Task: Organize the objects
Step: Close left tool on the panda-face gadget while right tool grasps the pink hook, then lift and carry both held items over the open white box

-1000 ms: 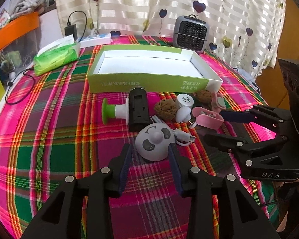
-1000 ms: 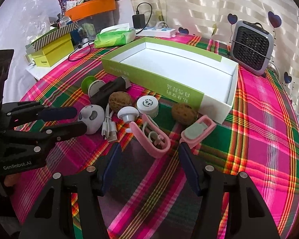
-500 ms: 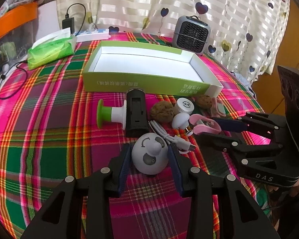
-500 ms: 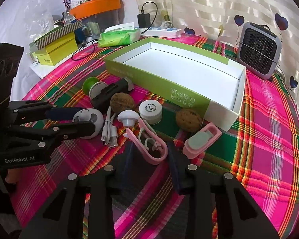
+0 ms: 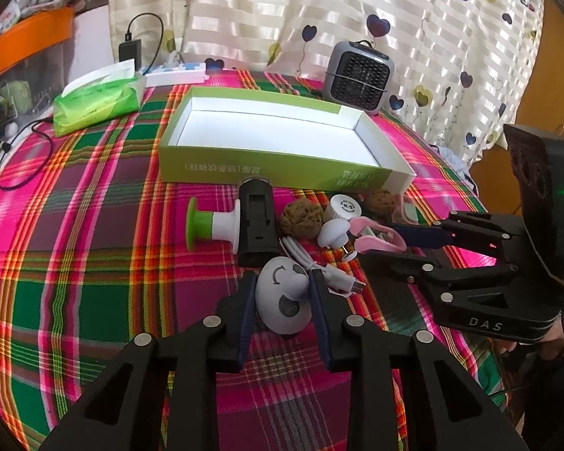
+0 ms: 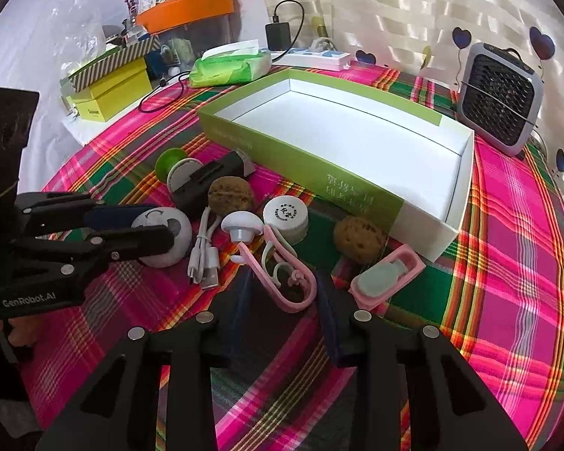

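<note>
The left claw (image 5: 282, 293) is closing around the grey dome toy (image 5: 284, 297); the right claw (image 6: 282, 293), narrowed since a second ago, pinches the pink clip (image 6: 282, 274); both lifts to the green box (image 5: 267, 176) seem imminent.

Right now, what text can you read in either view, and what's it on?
"DAS": on the right gripper body.
"GenRobot.AI": on the left gripper body.
Green box: printed characters on its side wall, upside down, too blurred to read.
White cap: round print on top, too small to read.
Yellow box: a small dark word on its front, unreadable.
Tissue pack: faint print, unreadable.
</note>
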Demonstrator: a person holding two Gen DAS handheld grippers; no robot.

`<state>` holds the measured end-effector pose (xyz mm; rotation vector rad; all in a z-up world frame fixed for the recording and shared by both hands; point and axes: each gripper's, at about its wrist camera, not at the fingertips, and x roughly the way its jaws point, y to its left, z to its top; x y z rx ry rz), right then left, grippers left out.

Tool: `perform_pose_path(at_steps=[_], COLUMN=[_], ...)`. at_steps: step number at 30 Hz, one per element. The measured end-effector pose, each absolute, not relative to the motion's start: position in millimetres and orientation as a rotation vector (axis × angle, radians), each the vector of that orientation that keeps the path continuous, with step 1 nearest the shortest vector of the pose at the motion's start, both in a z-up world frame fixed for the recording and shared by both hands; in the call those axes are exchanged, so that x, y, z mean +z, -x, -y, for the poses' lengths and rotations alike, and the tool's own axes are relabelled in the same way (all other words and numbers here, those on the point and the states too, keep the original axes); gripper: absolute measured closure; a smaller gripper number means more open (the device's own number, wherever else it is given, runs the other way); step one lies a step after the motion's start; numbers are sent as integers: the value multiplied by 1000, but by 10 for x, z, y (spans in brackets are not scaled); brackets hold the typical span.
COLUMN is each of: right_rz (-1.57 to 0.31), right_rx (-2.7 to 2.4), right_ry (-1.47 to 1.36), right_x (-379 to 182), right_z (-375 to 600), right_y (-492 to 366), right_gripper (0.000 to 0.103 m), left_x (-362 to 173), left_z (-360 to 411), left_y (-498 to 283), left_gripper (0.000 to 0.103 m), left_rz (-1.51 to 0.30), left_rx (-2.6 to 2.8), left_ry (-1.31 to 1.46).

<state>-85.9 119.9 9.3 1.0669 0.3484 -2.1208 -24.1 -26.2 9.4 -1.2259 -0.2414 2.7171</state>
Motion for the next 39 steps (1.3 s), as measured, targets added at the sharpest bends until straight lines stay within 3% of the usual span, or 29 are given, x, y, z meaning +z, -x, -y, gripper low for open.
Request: perform_pose_path(at_steps=[4, 6, 8, 39], right_rz=[-347, -349, -345, -188], right_rx=[-2120, -2123, -2132, -2241], right_ry=[-1056, -1049, -1037, -911], right_x=[100, 105, 123, 474], right_z=[-1192, -1188, -1202, -1374], right_y=[853, 831, 801, 354], right_gripper=[69, 78, 80, 80], left_x=[100, 97, 105, 380], left_z=[259, 260, 272, 157], left_y=[235, 237, 241, 87], left_gripper=[78, 78, 78, 78], left_rz=[244, 244, 249, 169], left_rx=[2719, 2721, 2723, 2791], left_ry=[1224, 1224, 1225, 1101])
